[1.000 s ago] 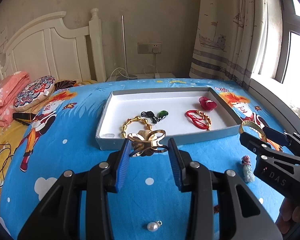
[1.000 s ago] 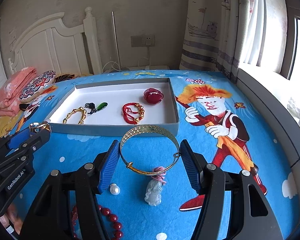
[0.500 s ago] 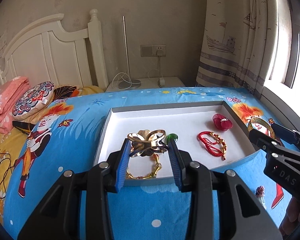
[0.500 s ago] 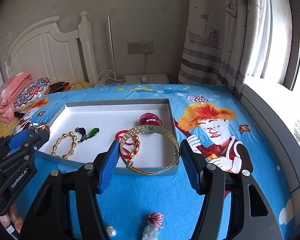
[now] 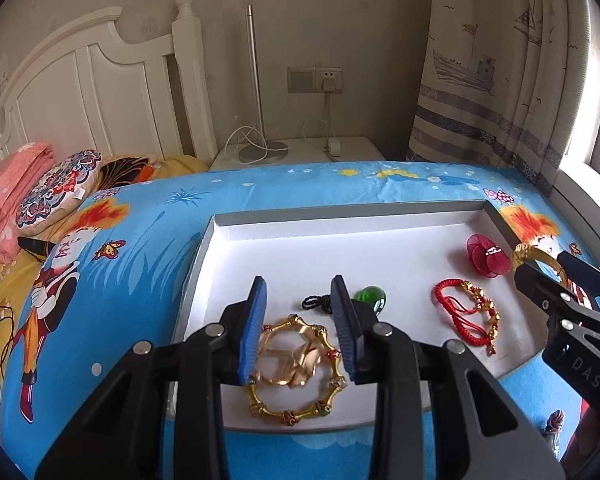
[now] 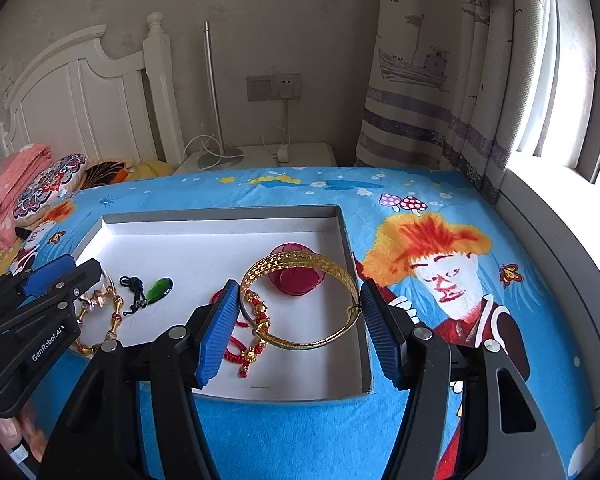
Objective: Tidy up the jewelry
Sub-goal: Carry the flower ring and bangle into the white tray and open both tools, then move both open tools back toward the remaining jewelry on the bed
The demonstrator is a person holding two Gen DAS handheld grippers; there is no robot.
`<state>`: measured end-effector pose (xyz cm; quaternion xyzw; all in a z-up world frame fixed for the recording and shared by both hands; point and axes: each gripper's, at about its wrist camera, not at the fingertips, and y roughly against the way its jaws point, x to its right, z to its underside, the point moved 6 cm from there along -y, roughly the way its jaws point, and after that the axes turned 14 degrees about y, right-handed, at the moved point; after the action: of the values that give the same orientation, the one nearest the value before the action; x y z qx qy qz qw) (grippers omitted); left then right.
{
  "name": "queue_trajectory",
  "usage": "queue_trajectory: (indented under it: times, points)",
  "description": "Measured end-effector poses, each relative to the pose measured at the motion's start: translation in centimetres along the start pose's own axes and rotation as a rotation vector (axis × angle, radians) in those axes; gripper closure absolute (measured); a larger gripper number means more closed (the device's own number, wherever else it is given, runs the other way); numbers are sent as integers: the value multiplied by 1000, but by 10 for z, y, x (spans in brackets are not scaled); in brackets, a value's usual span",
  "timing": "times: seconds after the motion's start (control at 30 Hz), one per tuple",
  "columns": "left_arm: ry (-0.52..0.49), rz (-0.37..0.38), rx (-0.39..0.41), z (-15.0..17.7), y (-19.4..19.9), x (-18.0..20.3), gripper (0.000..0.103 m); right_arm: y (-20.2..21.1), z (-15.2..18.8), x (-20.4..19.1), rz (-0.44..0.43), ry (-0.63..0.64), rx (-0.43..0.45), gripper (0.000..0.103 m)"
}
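**Both pieces over the tray, drop pending**

Rose-gold butterfly piece [image 5: 296, 360] sat lower centre of the left view, inside the gold bamboo bracelet [image 5: 296, 372] on the tray [image 5: 340, 216] floor. Left gripper [image 5: 300, 328] pads flanked it; jaws looked released, contact unclear. Gold bangle [image 6: 300, 300] sat centre of the right view, clenched between the right gripper [image 6: 300, 320] pads, hanging above the red cord bracelet [image 6: 244, 336] and red flower [image 6: 296, 276]. Green pendant [image 6: 158, 290] lay left of centre. Risks: the bangle, pinched only at its rim, could twist out and land on the red cord, tangling it; butterfly piece may snag the bamboo links if lifted.
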<state>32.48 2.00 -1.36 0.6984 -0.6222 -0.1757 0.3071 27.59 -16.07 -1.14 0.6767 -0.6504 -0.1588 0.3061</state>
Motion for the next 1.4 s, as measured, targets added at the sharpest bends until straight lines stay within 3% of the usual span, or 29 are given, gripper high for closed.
queue_trajectory:
  times: [0.13, 0.23, 0.4, 0.87, 1.13, 1.4]
  points:
    - [17, 8, -26, 3, -8, -3, 70, -10, 3, -2, -5, 4, -19, 45]
    - [37, 22, -27, 4, -8, -6, 59, -12, 4, -3, -4, 6, -22, 44]
    - [49, 29, -22, 4, -1, -10, 58, -9, 3, -2, 1, 9, -12, 35]
    - [100, 40, 16, 7, 50, -36, 54, 29, 8, 5, 11, -14, 43, 28]
    - [119, 53, 42, 35, 99, -50, 54, 69, 36, 14, 40, -35, 66, 28]
    - [148, 90, 2, 88, 137, -61, 54, 108, 87, 39, 51, -138, 55, 26]
